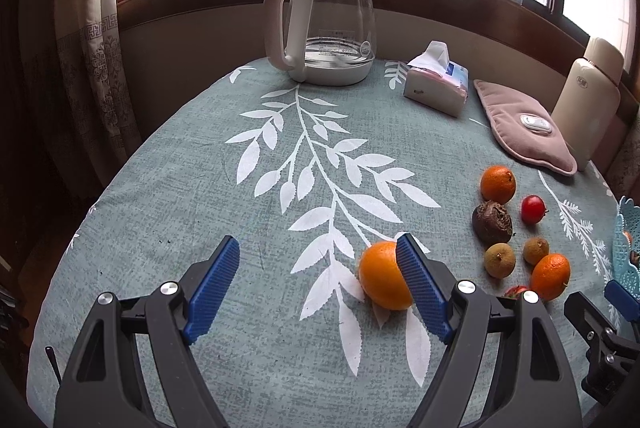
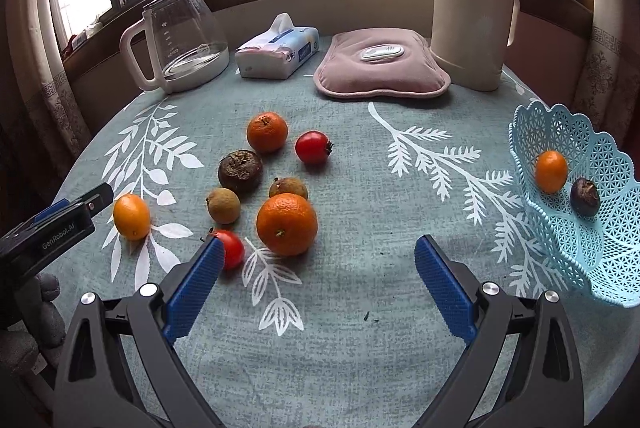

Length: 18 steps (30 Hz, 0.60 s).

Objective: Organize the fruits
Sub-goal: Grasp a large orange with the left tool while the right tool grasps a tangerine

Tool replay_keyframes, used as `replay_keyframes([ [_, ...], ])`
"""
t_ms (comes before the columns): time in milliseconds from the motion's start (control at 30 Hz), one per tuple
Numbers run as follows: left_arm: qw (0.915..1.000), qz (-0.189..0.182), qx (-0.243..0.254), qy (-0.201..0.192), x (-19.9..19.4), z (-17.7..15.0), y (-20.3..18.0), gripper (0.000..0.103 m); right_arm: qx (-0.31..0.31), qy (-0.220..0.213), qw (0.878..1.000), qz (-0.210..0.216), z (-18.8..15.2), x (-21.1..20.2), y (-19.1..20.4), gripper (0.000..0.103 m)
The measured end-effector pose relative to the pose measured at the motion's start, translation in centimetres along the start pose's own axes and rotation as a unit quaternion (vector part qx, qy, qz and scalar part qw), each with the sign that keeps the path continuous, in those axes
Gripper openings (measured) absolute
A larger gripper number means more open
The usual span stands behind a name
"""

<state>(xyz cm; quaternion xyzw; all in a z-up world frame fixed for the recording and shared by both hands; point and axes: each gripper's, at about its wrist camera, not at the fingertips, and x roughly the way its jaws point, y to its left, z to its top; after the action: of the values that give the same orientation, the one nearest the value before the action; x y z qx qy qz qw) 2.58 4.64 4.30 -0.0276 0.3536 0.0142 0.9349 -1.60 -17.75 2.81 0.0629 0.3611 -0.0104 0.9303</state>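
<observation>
Fruits lie scattered on the tablecloth (image 2: 360,188), and I go through them by size. My right gripper (image 2: 320,264) has its jaws wide apart and holds nothing. The blue basket (image 2: 592,252) sits off beyond its right jaw, with a small orange (image 2: 551,171) and a dark fruit (image 2: 584,196) already inside. Ahead of the jaws, toward the left one, rests the big orange (image 2: 287,224); a second orange (image 2: 267,131) lies farther out. A dark brown fruit (image 2: 240,170) sits between them, to the left. One red fruit (image 2: 313,147) lies beside the far orange, and another red one (image 2: 231,248) touches, or nearly touches, my left jaw's tip. Two brownish small fruits (image 2: 223,205) lie just behind the big orange.

My left gripper (image 1: 316,256) is also spread wide, gripping nothing. An oval orange (image 1: 382,276) sits just inside its right jaw, close against the pad; I cannot tell whether they touch.
</observation>
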Motion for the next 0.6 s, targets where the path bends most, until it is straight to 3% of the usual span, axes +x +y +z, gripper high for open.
replay_keyframes([
  [233,0.9997,-0.008,-0.012,0.018,0.7,-0.6,1.2,0.080,-0.013,0.004,1.000,-0.007,0.5,1.3,0.9,0.097],
  [300,0.9996,-0.011,-0.017,0.020,0.7,-0.8,1.5,0.080,-0.007,0.014,1.000,-0.003,0.8,1.9,0.8,0.091],
  [367,0.9994,-0.014,-0.021,0.022,0.7,-0.8,1.7,0.080,0.005,0.028,1.000,0.004,1.2,2.6,0.6,0.078],
  [600,0.9990,-0.036,-0.020,0.020,0.6,-0.7,1.4,0.080,0.030,0.060,0.997,0.025,1.5,4.7,0.1,0.060],
])
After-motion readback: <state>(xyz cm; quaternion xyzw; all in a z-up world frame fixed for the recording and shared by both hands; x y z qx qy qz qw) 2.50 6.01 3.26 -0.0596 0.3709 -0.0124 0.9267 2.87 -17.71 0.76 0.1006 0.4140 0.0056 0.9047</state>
